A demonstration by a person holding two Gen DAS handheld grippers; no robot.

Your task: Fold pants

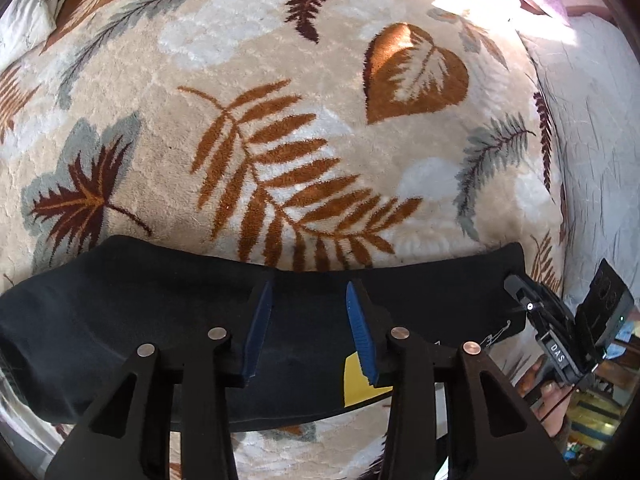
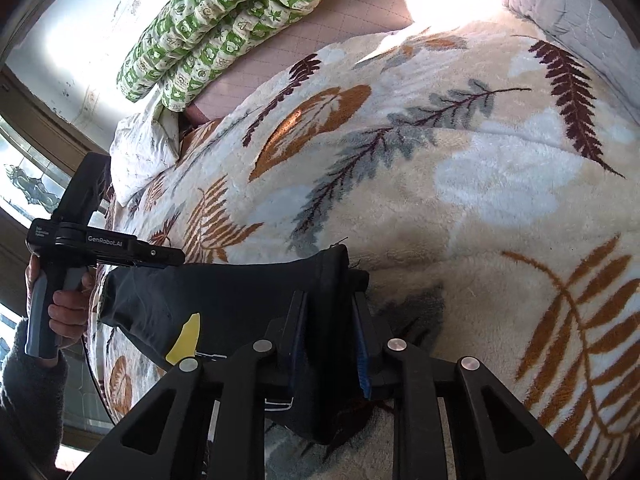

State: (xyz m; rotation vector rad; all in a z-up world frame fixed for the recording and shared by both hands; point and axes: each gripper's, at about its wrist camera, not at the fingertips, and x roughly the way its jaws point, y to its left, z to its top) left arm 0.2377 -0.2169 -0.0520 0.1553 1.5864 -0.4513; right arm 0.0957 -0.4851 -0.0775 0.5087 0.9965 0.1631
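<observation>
On the leaf-print blanket (image 1: 280,80), right hand-held gripper (image 2: 330,340) clamps pants (image 1: 120,320); left hand-held gripper (image 1: 310,328) open

Bright sunlight, blown-out glare, fisheye edges

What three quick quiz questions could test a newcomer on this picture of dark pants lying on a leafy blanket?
1. True or false: the right gripper has fabric of the pants between its jaws.
2. What colour is the patch on the pants?
3. The left gripper is: A) clamped on a pillow, B) above the pants with a gap between its jaws, C) resting on the floor.

Key: 1 true; 2 yellow; 3 B. The pants lie on the blanket with the leaf pattern.
</observation>
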